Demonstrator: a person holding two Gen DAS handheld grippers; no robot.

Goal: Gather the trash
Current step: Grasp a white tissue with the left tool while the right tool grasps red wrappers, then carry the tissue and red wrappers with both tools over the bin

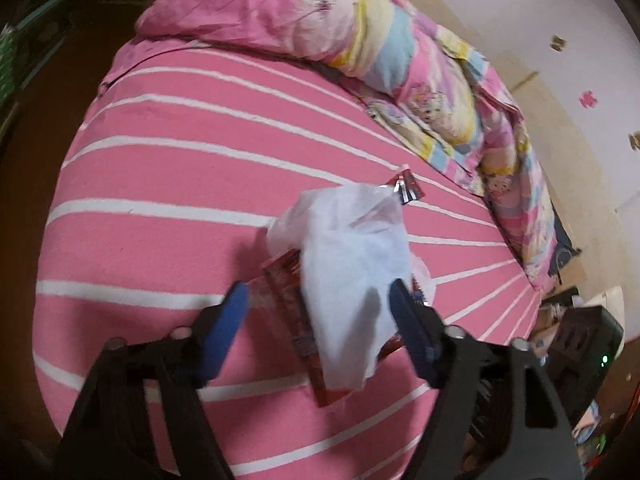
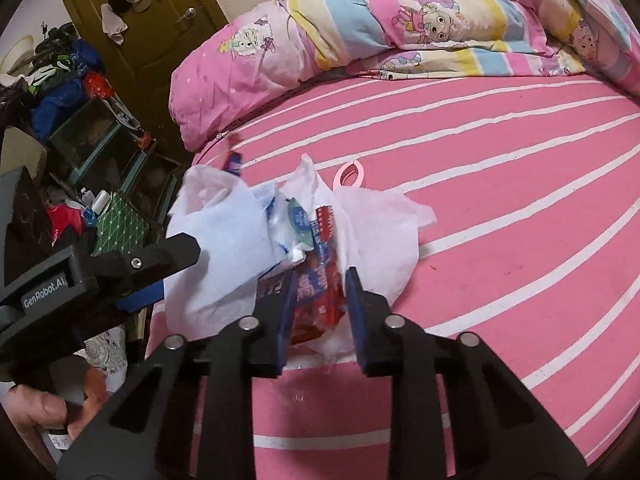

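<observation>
A pile of trash lies on the pink striped bed [image 1: 160, 184]: white tissue [image 1: 352, 264], a red snack wrapper [image 1: 292, 304] under it, and a small red wrapper [image 1: 406, 186] farther off. My left gripper [image 1: 316, 300] is open, its blue pads on either side of the tissue and red wrapper. In the right wrist view my right gripper [image 2: 320, 280] is shut on the red wrapper [image 2: 318, 292] amid white tissue [image 2: 380, 236] and a white-and-blue packet [image 2: 294, 220]. The left gripper's finger [image 2: 172, 256] comes in from the left over more tissue [image 2: 224, 248].
A rolled pink cartoon quilt [image 2: 400, 28] lies along the bed's far side. A pink ring [image 2: 352, 174] lies on the sheet beyond the pile. Cluttered shelves and bags [image 2: 80, 128] stand beside the bed near a brown door [image 2: 152, 20].
</observation>
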